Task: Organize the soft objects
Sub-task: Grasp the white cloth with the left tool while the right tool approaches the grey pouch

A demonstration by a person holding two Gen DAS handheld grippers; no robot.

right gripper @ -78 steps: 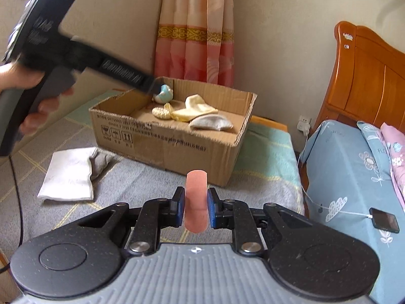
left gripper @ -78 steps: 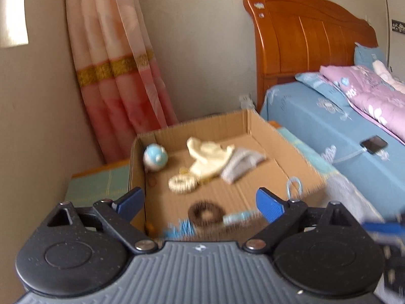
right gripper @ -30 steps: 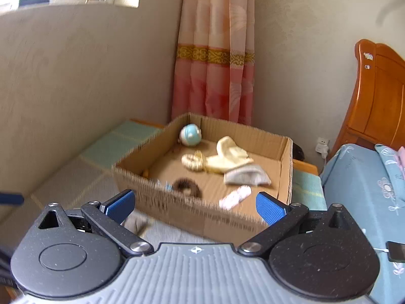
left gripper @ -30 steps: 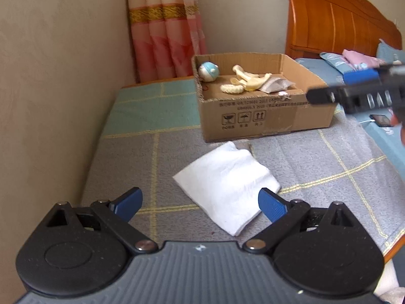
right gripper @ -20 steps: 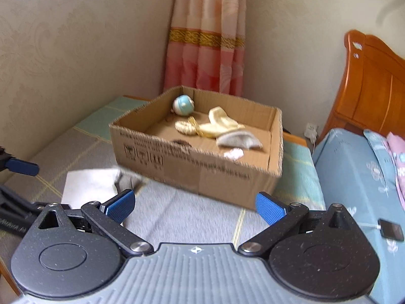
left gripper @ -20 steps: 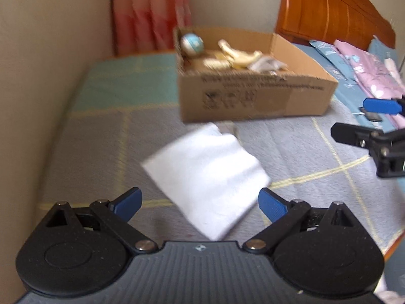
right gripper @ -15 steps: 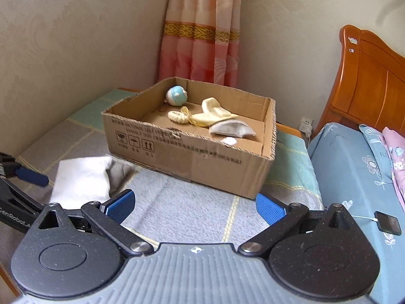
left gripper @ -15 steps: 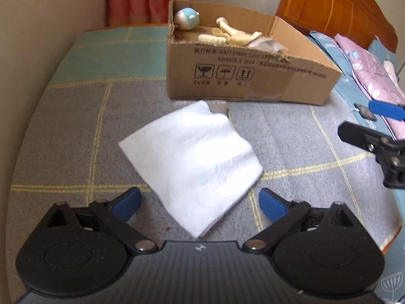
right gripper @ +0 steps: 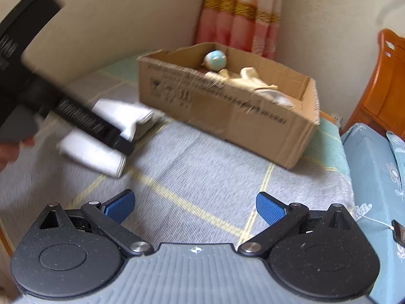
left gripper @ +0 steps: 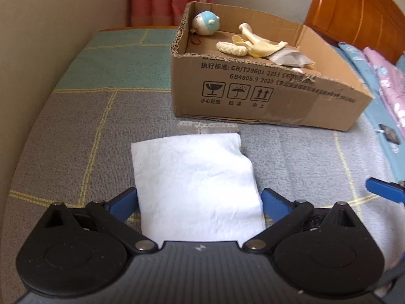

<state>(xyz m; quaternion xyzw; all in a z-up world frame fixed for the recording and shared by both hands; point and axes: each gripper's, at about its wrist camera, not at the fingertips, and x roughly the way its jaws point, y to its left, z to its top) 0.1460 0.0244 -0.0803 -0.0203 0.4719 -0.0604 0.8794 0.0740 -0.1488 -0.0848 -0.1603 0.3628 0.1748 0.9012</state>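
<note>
The left tool point(left gripper: 200, 202) hangs wide open over the near end of a folded white cloth point(left gripper: 195, 179) lying flat on the grey blanket point(left gripper: 298, 157). The right tool point(right gripper: 195, 206) is wide open too, holding nothing. Beyond the cloth sits a cardboard box point(left gripper: 268, 96) containing a blue-and-white ball point(left gripper: 206, 22) and pale cloth pieces point(left gripper: 255, 44).

a pink curtain point(right gripper: 238, 15) hangs in the corner by a beige wall point(left gripper: 58, 17). an orange wooden headboard point(left gripper: 354, 12) stands at right, with a phone point(left gripper: 391, 137) on the blue sheet point(right gripper: 374, 177).
</note>
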